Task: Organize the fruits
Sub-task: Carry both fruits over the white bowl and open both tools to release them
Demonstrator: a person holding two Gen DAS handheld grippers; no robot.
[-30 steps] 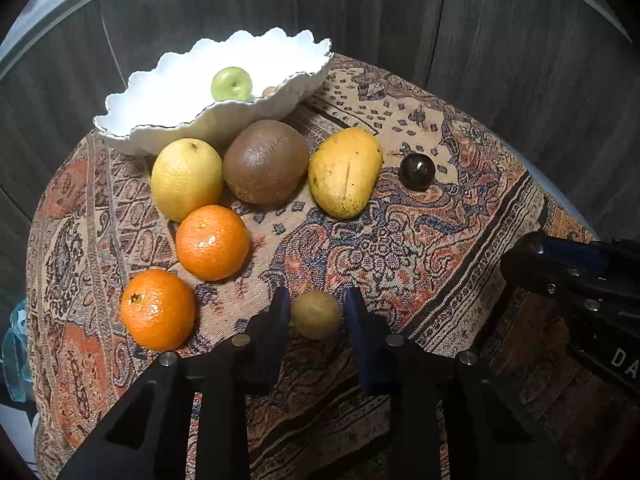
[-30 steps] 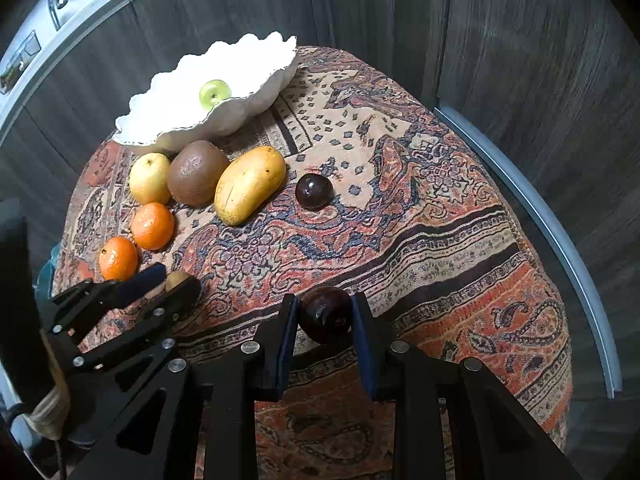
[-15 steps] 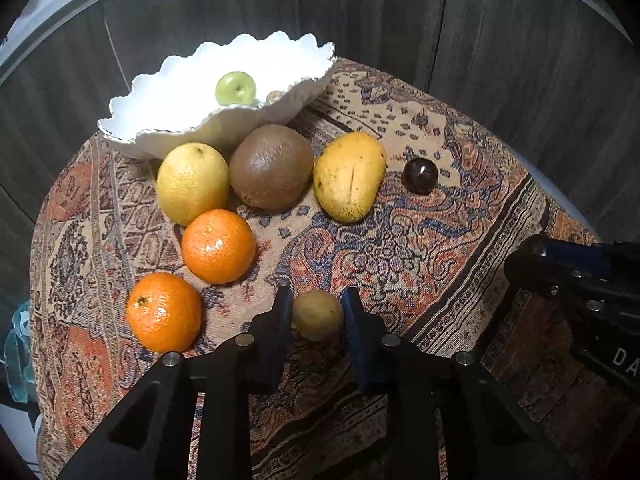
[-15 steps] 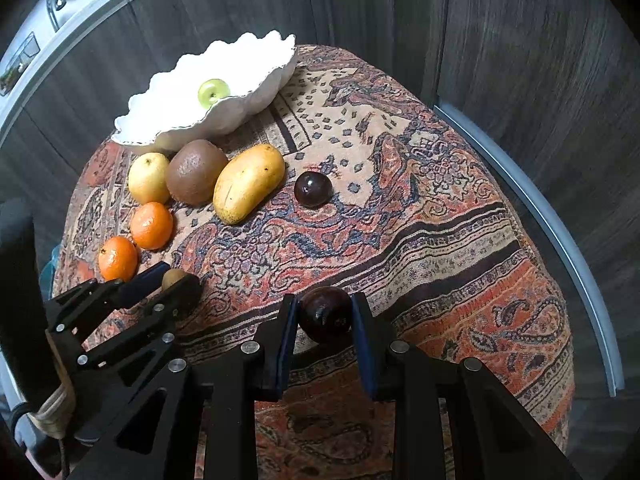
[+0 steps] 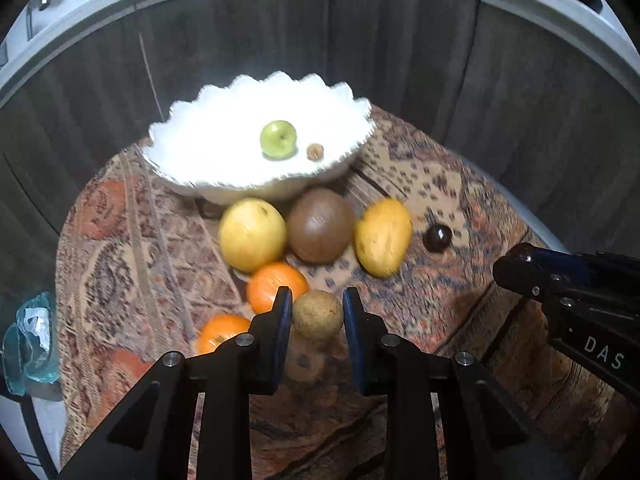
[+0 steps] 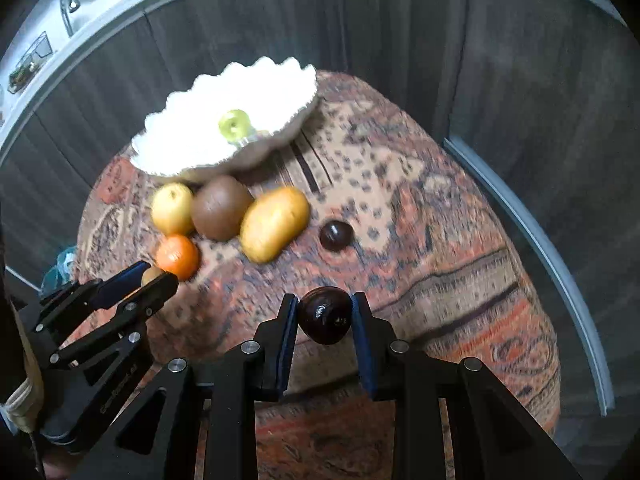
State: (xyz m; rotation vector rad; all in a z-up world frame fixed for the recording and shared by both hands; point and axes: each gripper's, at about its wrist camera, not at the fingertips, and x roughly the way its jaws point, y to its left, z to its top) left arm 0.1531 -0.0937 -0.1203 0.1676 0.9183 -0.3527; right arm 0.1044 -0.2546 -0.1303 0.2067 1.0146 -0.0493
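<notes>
left gripper (image 5: 318, 314): I've got the jaws pinched on a small tan round fruit (image 5: 318, 315), low centre of the left wrist view. In the right wrist view it pokes in from the lower left, with just a sliver of that fruit peeking out between the fingers.

right gripper (image 6: 325, 320): jaws clamped on a dark glossy fruit (image 6: 325, 321), bottom middle of the right wrist view. From the left camera I only see its black body at the right edge, can't see the tips there.

white bowl (image 5: 192, 168): scalloped rim, upper middle of the left view, sitting at the far end of the patterned cloth (image 5: 420, 288). A green apple (image 5: 278, 139) and a tiny brownish fruit (image 5: 315, 151) are inside, just beside each other.

row below the bowl: yellow round fruit (image 5: 252, 234), brown kiwi-looking one (image 5: 320, 225), then a yellow mango (image 5: 383, 236), left to right, packed close together.

second dark fruit (image 5: 438, 237): alone on the cloth, right of the mango, apart from it.

oranges: one orange (image 5: 272, 280) just under the yellow fruit, partly behind my left finger; another orange (image 5: 220, 330) lower left of it, also half hidden.

sharpness: both views pretty smeared, so fine detail on the cloth is mush.

clear plastic thing (image 5: 30, 344): far left edge, off the table. Can't tell what it is.
</notes>
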